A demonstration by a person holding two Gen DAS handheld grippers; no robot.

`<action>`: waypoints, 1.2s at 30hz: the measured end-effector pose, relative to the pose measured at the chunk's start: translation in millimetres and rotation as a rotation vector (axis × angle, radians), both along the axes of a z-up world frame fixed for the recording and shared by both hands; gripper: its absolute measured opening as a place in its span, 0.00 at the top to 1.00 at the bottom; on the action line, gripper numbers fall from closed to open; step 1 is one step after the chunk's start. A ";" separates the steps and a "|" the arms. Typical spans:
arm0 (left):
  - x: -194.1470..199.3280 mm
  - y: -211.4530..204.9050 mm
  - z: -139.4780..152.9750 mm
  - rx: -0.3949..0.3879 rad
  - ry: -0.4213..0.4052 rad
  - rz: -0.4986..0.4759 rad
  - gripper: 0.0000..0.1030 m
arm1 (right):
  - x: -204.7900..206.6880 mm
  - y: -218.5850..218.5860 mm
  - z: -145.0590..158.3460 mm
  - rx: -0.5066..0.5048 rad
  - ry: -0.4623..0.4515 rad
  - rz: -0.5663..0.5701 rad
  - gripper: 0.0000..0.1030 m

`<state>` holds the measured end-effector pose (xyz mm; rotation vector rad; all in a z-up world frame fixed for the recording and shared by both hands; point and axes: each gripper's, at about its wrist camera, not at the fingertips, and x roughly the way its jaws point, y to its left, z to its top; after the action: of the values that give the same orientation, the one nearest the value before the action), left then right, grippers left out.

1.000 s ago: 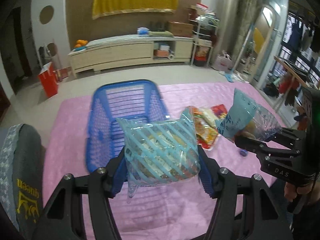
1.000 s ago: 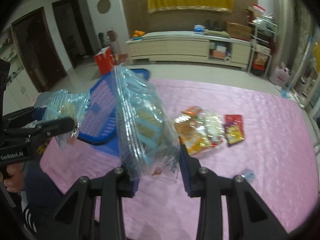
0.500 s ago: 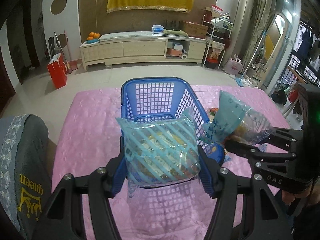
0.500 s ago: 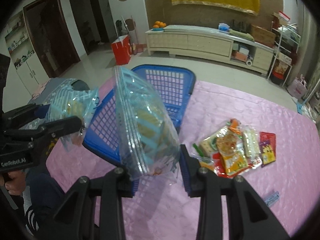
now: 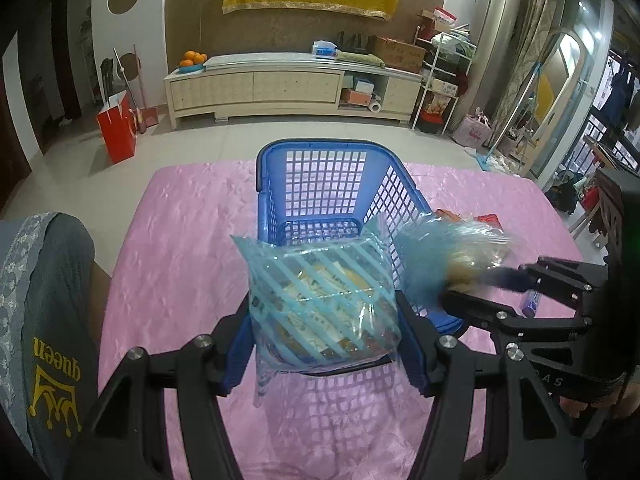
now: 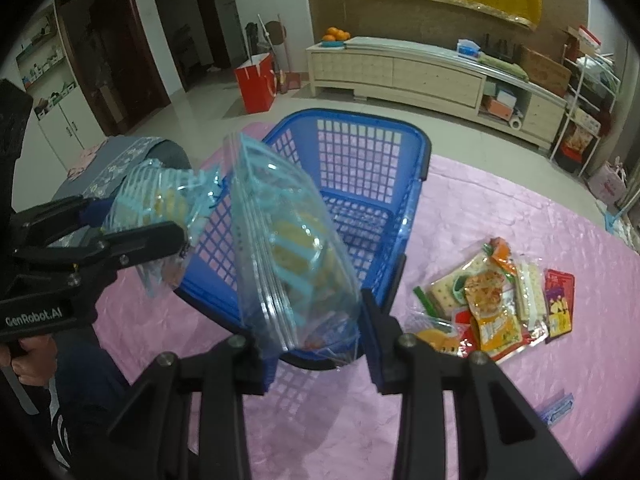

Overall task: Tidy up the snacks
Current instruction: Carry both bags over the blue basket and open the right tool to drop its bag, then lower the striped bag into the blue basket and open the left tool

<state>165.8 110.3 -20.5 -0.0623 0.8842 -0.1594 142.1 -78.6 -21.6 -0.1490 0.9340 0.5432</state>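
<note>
My left gripper (image 5: 324, 344) is shut on a clear snack bag with blue stripes (image 5: 320, 300), held over the near rim of the blue plastic basket (image 5: 320, 172). My right gripper (image 6: 316, 340) is shut on a second blue-striped snack bag (image 6: 292, 252), held above the basket's (image 6: 360, 152) near corner. In the left wrist view the right gripper (image 5: 484, 288) and its bag (image 5: 444, 248) are blurred at the basket's right side. In the right wrist view the left gripper (image 6: 132, 220) and its bag (image 6: 160, 196) are at the basket's left.
The basket stands on a pink quilted tabletop (image 6: 500, 220). A pile of loose snack packets (image 6: 492, 300) lies right of the basket. A small blue wrapper (image 6: 556, 408) lies near the front right. A grey chair back (image 5: 36, 300) is at the left edge.
Both grippers have moved left with their bags, from over the pink table toward the basket. The basket now lies straight ahead and closer under both bags.
</note>
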 end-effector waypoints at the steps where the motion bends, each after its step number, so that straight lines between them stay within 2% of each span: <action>1: -0.4 -0.6 0.6 0.001 0.000 -0.001 0.41 | -0.3 0.1 1.1 0.000 -0.008 -0.004 0.46; 2: -0.6 -0.6 0.8 0.005 0.002 -0.003 0.41 | -1.6 -0.1 3.4 -0.003 -0.023 -0.007 0.35; 3: -1.2 -1.4 1.3 0.008 0.002 -0.004 0.41 | -2.8 -0.6 4.1 -0.004 -0.032 -0.007 0.28; 4: 0.1 -0.5 0.8 0.009 0.002 -0.005 0.41 | -4.2 -0.8 6.0 -0.006 -0.045 -0.008 0.27; 17: 10.1 -15.6 -3.7 0.021 0.016 -0.046 0.41 | 2.5 -22.1 8.3 -0.004 -0.042 -0.089 0.26; 36: 54.6 -37.0 -32.3 -0.002 0.092 -0.086 0.41 | 25.5 -51.6 -3.7 0.015 -0.013 -0.164 0.26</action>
<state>220.4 73.3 -52.9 -0.0332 0.9795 -0.2393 167.6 -130.3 -25.3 -0.0614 0.9202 0.3976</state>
